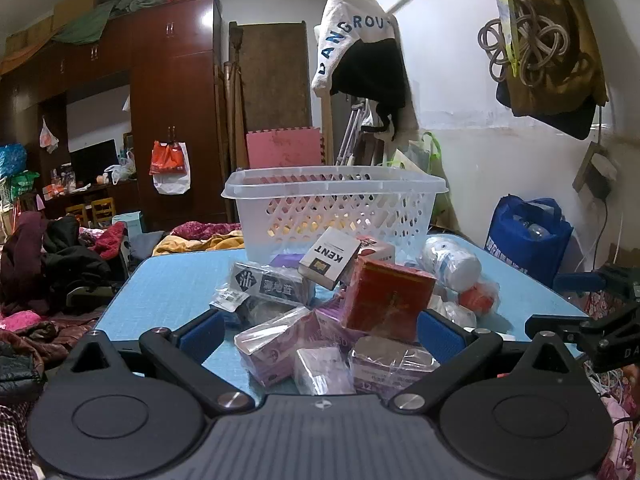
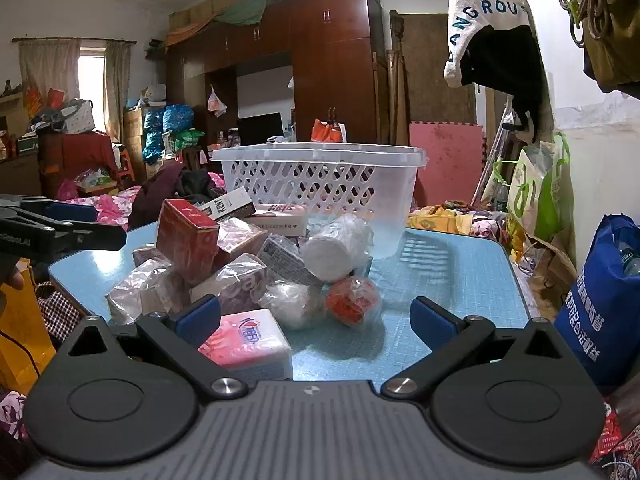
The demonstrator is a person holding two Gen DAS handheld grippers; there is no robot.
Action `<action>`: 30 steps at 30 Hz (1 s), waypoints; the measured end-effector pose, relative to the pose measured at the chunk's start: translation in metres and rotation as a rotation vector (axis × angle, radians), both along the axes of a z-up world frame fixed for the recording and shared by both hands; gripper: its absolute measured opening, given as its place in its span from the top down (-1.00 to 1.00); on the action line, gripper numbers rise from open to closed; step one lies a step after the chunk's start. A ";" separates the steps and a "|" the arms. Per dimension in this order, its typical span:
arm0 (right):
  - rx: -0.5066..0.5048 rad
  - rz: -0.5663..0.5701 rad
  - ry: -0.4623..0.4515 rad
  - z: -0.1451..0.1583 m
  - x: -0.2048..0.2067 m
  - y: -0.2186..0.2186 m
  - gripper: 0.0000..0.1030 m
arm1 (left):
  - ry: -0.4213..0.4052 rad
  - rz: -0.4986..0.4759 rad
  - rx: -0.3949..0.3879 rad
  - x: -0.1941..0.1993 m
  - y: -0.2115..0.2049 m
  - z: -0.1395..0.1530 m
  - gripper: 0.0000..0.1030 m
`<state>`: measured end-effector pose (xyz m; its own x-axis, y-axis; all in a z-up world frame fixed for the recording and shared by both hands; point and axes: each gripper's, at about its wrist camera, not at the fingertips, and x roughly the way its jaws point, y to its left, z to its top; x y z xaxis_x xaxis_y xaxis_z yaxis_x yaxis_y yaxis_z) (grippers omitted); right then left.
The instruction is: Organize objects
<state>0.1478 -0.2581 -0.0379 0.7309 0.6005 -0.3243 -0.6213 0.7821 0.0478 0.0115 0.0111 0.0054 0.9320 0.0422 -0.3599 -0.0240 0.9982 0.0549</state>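
Heap of small packets in front of a white plastic lattice basket (image 1: 334,208) on a light blue desk (image 1: 172,292), both sets of jaws spread wide and holding nothing.

The basket, translucent with a diamond-pattern wall, stands at the far end of the desk; just in front of it, touching its wall, lies the heap: a glossy red cardboard box (image 1: 386,298) upright near the middle, a white KENT carton (image 1: 330,258) tilted behind it against the basket, a dark printed carton (image 1: 272,284), several purple boxes in crinkled clear film (image 1: 280,346), a white plastic bottle in a clear bag (image 2: 336,250) and a red ball-like thing in film (image 2: 352,300). A pink soft tissue pack (image 2: 250,342) lies nearest, farthest from the basket. The left gripper (image 1: 320,336) flanks the purple boxes; the right gripper (image 2: 316,320) flanks the tissue pack and bare desk.
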 end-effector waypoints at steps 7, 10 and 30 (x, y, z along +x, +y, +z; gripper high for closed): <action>-0.001 0.000 0.000 0.000 -0.001 0.000 -1.00 | 0.001 -0.001 -0.001 0.000 -0.001 0.000 -1.00; -0.001 -0.001 0.000 -0.001 -0.001 0.000 -1.00 | 0.002 0.001 -0.002 0.000 0.000 0.000 -1.00; -0.008 0.001 0.000 -0.003 0.000 -0.001 -1.00 | 0.005 -0.001 0.000 0.001 -0.001 -0.001 -1.00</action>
